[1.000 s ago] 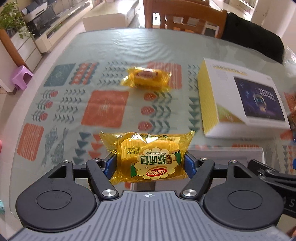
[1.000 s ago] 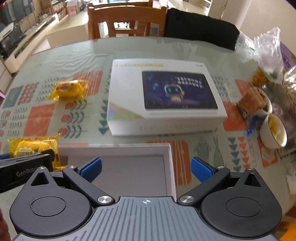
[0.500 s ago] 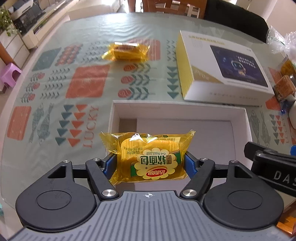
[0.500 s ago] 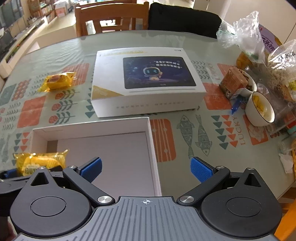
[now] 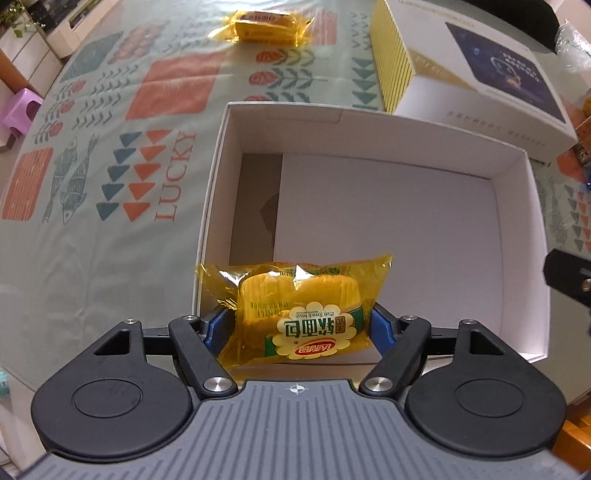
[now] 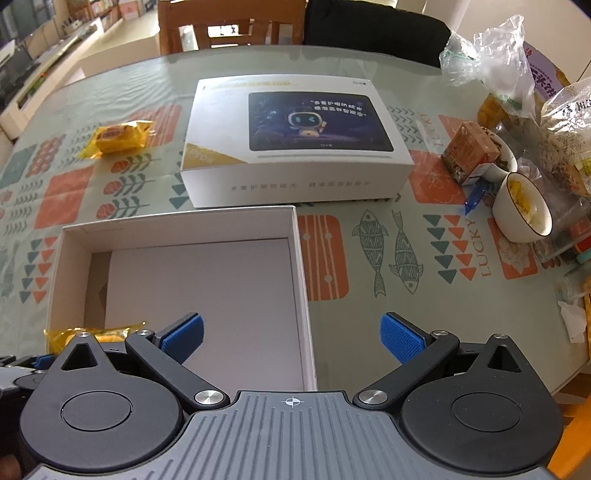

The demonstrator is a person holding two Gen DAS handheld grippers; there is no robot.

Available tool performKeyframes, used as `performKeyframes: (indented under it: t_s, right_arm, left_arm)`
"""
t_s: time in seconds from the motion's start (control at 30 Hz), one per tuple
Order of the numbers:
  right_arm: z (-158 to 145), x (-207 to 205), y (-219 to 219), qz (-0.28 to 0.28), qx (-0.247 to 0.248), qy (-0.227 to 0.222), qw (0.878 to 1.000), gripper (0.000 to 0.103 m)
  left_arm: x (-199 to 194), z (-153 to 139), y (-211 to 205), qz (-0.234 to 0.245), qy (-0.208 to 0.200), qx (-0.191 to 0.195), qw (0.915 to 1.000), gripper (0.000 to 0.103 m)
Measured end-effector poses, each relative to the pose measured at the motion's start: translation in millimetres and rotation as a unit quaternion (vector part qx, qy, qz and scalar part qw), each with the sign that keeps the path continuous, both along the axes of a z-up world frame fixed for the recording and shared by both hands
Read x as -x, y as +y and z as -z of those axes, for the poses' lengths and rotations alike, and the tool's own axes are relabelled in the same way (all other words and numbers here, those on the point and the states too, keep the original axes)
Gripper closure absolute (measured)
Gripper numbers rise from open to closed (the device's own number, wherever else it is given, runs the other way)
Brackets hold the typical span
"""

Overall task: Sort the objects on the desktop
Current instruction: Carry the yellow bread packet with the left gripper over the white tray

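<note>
My left gripper is shut on a yellow bread packet and holds it over the near left corner of an open white box. The packet also shows at the box's near left corner in the right wrist view. The box holds nothing else. A second yellow bread packet lies on the table beyond the box, also in the right wrist view. My right gripper is open and empty above the box's near right edge.
A closed white product box with a robot picture lies behind the open box. At the right are a bowl, a small brown carton and plastic bags. A patterned cloth covers the table. Chairs stand at the far side.
My left gripper has carried the bread packet to the right and forward, from over the table to over the open box. The right gripper has drawn back and risen, staying open.
</note>
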State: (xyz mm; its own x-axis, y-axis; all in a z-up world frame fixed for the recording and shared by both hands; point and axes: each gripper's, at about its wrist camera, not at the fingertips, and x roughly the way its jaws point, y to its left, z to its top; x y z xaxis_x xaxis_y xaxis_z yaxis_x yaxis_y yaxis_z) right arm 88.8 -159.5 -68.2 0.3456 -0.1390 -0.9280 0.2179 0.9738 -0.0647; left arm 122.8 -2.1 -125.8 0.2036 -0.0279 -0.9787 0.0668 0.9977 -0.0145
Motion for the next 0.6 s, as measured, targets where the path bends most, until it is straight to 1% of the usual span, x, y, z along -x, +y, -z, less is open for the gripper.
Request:
performKeyframes:
  t_s: [0.03, 0.1, 0.27, 0.4, 0.6]
  right_arm:
    - [0, 0, -1, 0.000, -0.001, 0.000, 1.000, 0.000]
    - [1, 1, -2, 0.000, -0.003, 0.001, 1.000, 0.000]
    - [1, 5, -5, 0.002, -0.009, 0.000, 1.000, 0.000]
    - [-4, 10, -10, 0.008, -0.046, -0.015, 0.999, 0.000]
    - [-11, 19, -18, 0.016, -0.102, -0.038, 0.994, 0.000]
  left_arm:
    - [1, 1, 0, 0.000, 0.001, -0.002, 1.0000, 0.009]
    - [3, 3, 0, 0.000, 0.002, -0.004, 1.0000, 0.003]
    - [6, 4, -2, 0.000, 0.005, -0.013, 0.9999, 0.000]
    - [7, 0, -2, -0.008, 0.005, -0.018, 0.9998, 0.000]
    - [8, -10, 2, -0.013, -0.002, -0.003, 0.9999, 0.000]
